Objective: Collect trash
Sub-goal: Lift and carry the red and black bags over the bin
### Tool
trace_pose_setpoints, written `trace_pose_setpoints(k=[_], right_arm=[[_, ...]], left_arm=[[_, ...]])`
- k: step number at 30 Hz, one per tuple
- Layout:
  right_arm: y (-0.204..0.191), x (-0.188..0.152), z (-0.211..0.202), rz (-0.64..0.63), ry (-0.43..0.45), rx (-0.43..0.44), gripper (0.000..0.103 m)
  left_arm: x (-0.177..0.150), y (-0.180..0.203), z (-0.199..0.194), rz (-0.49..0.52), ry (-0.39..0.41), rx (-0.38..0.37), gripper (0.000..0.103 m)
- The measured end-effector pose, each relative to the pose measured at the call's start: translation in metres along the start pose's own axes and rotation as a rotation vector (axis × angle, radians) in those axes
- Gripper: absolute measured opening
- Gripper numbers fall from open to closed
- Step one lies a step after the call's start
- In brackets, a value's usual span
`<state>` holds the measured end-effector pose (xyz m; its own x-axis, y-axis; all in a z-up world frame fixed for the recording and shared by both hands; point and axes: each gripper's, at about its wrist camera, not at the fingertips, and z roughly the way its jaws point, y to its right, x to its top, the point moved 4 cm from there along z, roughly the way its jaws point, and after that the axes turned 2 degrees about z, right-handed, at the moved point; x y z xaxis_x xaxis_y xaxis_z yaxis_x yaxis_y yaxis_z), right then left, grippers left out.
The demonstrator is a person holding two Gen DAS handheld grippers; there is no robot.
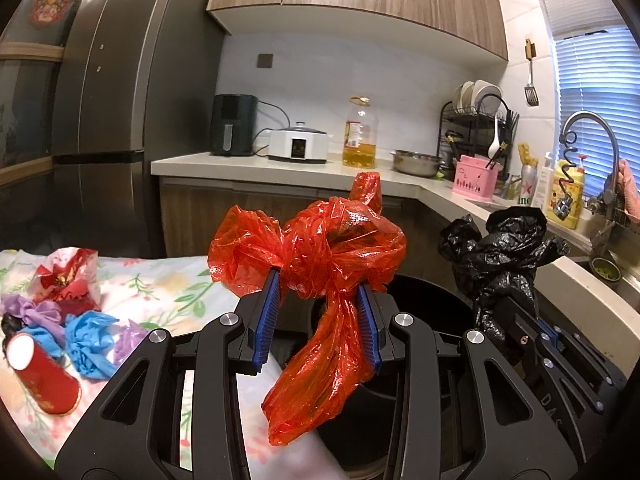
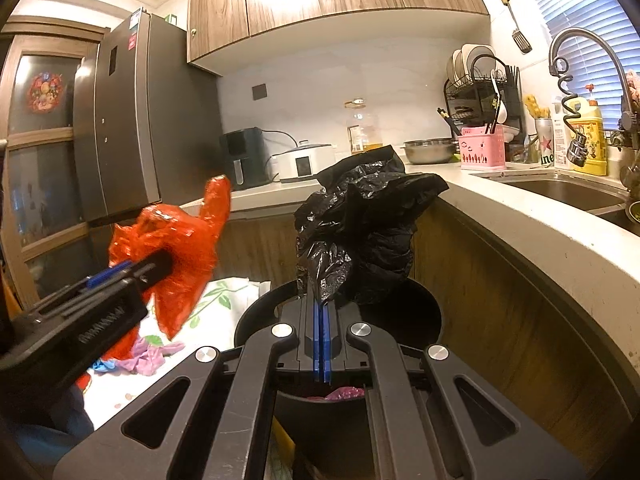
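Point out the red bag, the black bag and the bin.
red bag (image 1: pixel 344 240), left wrist view, crumpled middle
black bag (image 2: pixel 360 236), right wrist view, bunched middle
bin (image 2: pixel 430 304), right wrist view, right rim

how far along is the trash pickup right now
Done: a pink scrap already lies inside the black bin. In hand: the left hand-held gripper clamps a red plastic bag and the right hand-held gripper pinches a black plastic bag, both above the bin. Left: purple and blue bags, a red cup and a red wrapper on the floral cloth.
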<state>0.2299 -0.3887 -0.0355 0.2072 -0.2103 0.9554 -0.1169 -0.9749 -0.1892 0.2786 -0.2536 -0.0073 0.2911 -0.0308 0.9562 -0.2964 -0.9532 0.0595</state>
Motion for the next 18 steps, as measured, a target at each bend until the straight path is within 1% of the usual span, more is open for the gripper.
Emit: trace_pose_setpoints(k=[18], right_arm=[[0.007,0.002,0.017,-0.008,-0.006,-0.002,0.002]], left_arm=[[-0.009,0.016,0.036,0.001,-0.030,-0.036,0.036]])
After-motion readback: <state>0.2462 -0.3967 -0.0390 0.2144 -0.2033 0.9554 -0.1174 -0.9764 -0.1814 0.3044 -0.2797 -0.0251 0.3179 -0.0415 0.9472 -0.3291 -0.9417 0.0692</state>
